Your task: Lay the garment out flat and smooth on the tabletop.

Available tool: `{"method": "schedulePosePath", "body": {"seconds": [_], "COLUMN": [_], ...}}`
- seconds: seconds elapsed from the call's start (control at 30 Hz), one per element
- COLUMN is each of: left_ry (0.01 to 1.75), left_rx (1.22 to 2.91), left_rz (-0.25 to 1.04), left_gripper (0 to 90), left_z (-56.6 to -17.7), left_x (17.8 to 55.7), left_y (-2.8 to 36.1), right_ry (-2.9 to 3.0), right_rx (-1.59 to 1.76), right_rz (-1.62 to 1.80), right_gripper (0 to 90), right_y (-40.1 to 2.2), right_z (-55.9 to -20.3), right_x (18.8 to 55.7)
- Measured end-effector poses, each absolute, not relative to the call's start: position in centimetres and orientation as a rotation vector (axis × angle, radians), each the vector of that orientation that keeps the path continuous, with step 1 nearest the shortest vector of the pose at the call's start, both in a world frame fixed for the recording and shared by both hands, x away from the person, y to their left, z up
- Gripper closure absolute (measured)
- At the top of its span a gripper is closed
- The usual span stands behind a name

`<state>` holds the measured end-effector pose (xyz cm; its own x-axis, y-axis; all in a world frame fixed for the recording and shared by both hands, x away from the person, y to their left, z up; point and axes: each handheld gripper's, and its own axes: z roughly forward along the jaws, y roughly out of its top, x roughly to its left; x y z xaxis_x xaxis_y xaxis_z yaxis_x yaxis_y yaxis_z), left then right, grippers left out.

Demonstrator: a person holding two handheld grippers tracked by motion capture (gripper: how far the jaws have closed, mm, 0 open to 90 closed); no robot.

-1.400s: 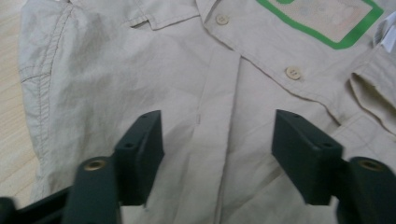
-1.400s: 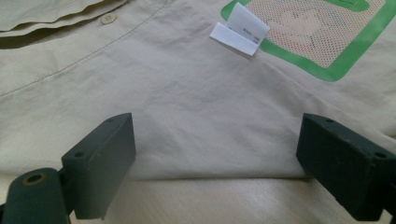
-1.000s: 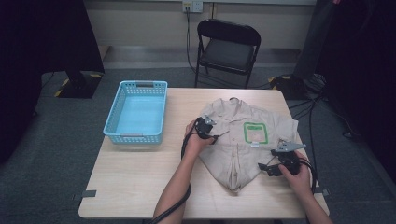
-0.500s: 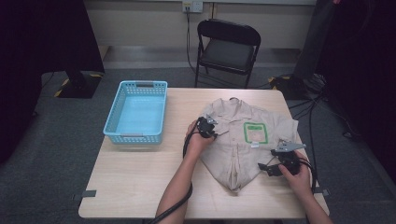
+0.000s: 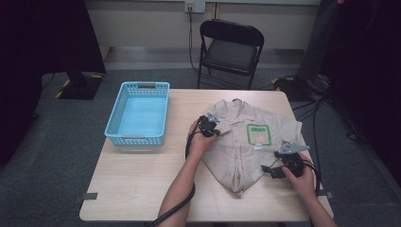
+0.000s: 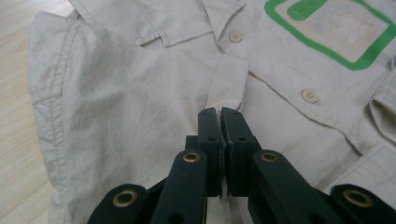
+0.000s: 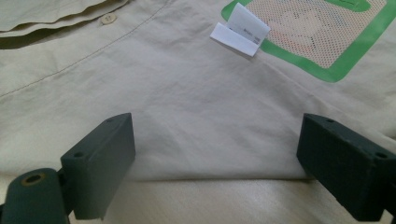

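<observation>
A beige button-up shirt (image 5: 246,142) with a green-framed chest patch (image 5: 258,134) lies flat on the wooden table (image 5: 132,189). My left gripper (image 5: 209,126) rests on the shirt's left shoulder area near the collar. Its jaws have just been closing and now meet at the tips (image 6: 219,112), pinching a narrow fold of the shirt (image 6: 116,93) by the button placket. My right gripper (image 5: 273,170) sits at the shirt's lower right edge. In the right gripper view the gripper (image 7: 217,140) stands wide open over the hem of the shirt (image 7: 196,93), with a white label (image 7: 240,28) beyond.
A light blue plastic basket (image 5: 136,138) stands empty on the table's left side. A black folding chair (image 5: 231,47) stands behind the table's far edge. Cables lie on the floor at the right. Bare tabletop stretches in front of the basket.
The left gripper has shifted slightly over the shirt's shoulder and its jaws have come together. The right hand and gripper have stayed where they were.
</observation>
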<state>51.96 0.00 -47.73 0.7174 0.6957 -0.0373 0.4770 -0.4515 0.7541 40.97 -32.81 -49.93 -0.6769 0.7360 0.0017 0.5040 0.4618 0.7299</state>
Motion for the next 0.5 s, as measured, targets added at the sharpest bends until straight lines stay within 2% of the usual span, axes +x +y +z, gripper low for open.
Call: {"method": "schedulePosePath", "body": {"seconds": [0.5], "left_ry": [0.929], "left_rx": [2.041], "left_rz": [0.355], "left_gripper": [87.6], "left_z": [-46.2], "left_x": [52.6], "left_y": [1.6], "right_ry": [2.401], "right_rx": [1.055], "right_rz": [1.042], "right_gripper": [10.6], "right_y": [-32.8], "right_z": [-49.9], "right_x": [41.0]}}
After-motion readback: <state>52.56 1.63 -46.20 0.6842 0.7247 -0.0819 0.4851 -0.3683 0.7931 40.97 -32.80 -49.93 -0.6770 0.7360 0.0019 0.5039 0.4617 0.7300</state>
